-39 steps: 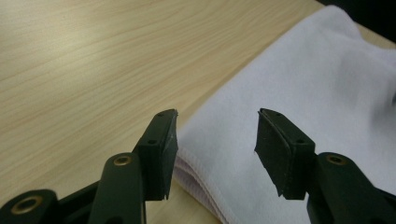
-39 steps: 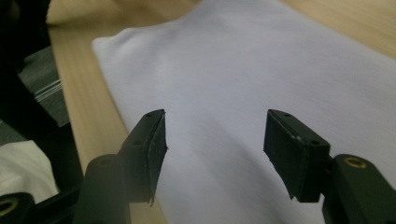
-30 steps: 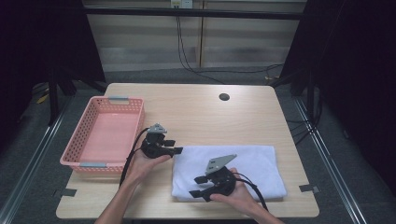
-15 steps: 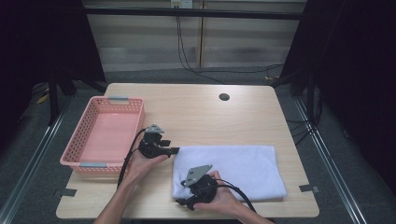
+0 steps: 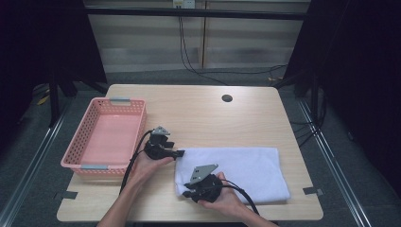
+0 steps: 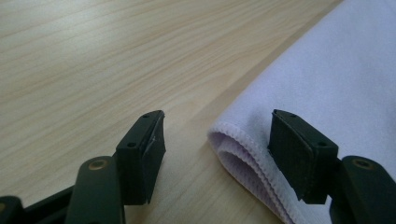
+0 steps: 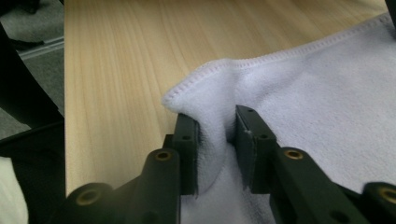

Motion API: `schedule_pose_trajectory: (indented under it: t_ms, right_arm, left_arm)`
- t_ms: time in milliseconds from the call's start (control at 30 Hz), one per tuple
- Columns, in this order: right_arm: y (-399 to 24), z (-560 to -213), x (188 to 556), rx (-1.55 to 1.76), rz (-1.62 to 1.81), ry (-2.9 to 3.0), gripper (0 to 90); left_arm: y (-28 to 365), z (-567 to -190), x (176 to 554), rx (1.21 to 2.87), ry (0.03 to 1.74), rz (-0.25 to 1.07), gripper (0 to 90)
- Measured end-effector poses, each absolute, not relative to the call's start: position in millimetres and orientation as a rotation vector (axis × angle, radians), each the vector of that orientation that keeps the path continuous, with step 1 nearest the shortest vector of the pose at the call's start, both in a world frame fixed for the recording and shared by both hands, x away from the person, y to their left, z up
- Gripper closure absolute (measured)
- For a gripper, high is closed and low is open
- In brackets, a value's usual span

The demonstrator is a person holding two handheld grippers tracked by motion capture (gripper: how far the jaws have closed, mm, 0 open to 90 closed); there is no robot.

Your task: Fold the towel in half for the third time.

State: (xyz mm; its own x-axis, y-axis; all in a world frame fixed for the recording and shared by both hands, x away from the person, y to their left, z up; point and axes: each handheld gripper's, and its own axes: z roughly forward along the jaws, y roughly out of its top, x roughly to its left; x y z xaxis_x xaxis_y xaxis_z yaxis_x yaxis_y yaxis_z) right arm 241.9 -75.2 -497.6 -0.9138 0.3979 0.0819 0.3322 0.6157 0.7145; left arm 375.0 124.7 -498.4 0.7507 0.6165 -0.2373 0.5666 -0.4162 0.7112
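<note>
Two corners of the folded white soft cloth towel (image 5: pixel 236 168) to grab.
Your right gripper (image 7: pixel 215 135) has just closed & pinches one corner; left gripper (image 6: pixel 217 140) has just been opening, spread round the other w/o touching. Next: squeeze it, lift both.

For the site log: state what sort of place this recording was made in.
Probably a lab recording station: a lone wooden table on grey carpet, boxed in by black curtains, with cables hanging behind.

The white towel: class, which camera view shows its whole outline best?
The high view: the white towel lies folded on the table, all edges visible. The right gripper view shows one corner pinched in the right tongs; the left gripper view shows a hemmed folded corner.
</note>
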Motion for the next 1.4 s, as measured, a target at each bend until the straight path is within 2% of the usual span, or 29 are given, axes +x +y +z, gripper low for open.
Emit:
schedule_pose_trajectory:
  t_ms: [133,300,367,433,533,933,1200,1300,1400]
  right_arm:
    - [-76.1,-496.5,242.0,0.633,1.188,2.747,75.5]
    - [-77.3,-495.6,242.7,0.66,1.199,2.759,76.0]
    - [-78.3,-495.6,243.6,0.672,1.209,2.764,76.3]
    - [-79.6,-495.1,244.5,0.682,1.225,2.769,76.6]
    - [-81.0,-492.8,245.3,0.717,1.238,2.776,77.1]
    - [-81.0,-446.5,247.2,0.729,1.489,2.674,77.3]
    - [-50.8,-415.5,251.7,0.66,1.602,2.619,77.7]
    - [-37.8,-395.5,252.0,0.621,1.684,2.561,77.8]
    - [-37.8,-387.0,249.6,0.623,1.747,2.504,77.8]
  left_arm:
    - [120.5,-501.7,375.2,2.13,0.873,0.018,38.9]
    - [117.1,-503.0,373.4,2.146,0.826,0.019,46.1]
    - [114.6,-503.8,371.9,2.152,0.798,0.003,56.5]
    - [111.5,-503.6,370.5,2.149,0.771,-0.036,72.3]
    - [114.2,-502.1,373.3,2.088,0.806,-0.097,79.0]
    - [148.0,-455.5,366.1,1.869,0.855,-0.103,80.2]
    - [171.7,-410.8,362.0,1.855,0.883,-0.031,80.3]
    - [171.2,-378.5,356.9,1.897,0.868,0.044,80.3]
    - [167.0,-368.2,356.0,1.901,0.848,0.087,80.2]
